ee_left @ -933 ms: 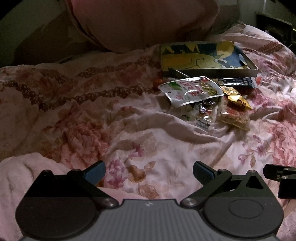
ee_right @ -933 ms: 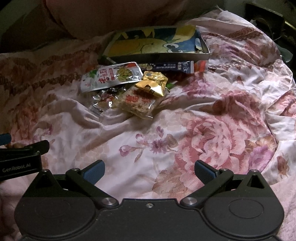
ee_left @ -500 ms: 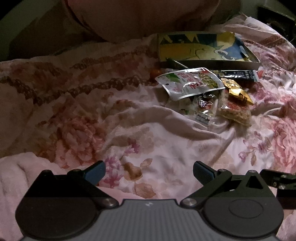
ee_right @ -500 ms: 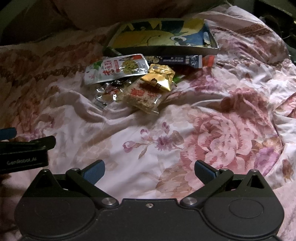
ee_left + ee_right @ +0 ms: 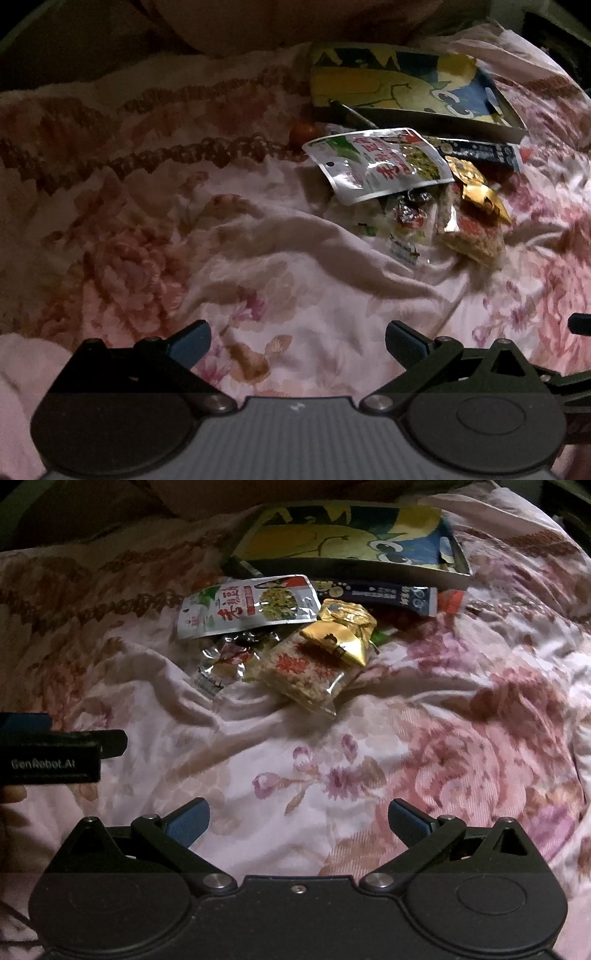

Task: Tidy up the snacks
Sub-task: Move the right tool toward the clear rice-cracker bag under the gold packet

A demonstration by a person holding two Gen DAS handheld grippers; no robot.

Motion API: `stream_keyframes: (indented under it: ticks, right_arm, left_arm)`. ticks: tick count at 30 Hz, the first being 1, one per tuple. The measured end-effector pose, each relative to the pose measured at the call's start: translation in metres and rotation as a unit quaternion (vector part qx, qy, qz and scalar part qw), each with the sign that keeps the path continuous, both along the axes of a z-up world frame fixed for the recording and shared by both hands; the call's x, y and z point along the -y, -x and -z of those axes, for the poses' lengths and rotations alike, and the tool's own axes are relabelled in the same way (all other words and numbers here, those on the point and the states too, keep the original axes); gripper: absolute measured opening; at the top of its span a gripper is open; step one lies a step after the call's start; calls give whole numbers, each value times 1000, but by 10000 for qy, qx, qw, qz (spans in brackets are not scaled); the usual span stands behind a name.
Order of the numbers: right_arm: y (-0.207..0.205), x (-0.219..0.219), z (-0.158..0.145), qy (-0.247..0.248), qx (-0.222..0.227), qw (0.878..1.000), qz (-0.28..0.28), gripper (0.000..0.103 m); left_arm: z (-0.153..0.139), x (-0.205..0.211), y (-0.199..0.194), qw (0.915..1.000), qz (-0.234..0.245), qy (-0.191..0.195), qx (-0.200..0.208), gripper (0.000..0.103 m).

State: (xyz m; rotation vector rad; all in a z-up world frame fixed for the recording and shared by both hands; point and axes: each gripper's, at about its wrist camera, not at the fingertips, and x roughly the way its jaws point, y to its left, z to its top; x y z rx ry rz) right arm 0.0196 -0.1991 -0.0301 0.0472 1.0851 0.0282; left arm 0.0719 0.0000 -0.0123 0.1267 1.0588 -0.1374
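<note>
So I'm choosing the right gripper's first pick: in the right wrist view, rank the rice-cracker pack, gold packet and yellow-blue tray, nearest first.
1. rice-cracker pack, pile's front edge.
2. gold packet, just behind it, overlapping.
3. yellow-blue tray, farthest, behind the pile.

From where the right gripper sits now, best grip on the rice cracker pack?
Take the rice cracker pack by its near clear sealed end, coming in from the front with the right gripper, which is open. That end sticks out free over the floral sheet; the far end lies under the gold packet, so a grip there would likely drag it.
</note>
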Motion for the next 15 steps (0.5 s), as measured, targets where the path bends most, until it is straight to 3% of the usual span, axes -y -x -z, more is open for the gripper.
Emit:
stream_keyframes:
  ticks: [7, 15]
  right_arm:
    - [-19, 8, 8, -293, -163, 9994, 68, 103]
    - [-33, 3, 15, -104, -233, 9996, -78, 103]
  left_arm:
    - [2, 2, -21, 9999, 67, 81, -107, 102]
    - [6, 8, -40, 9994, 183, 54, -276, 103]
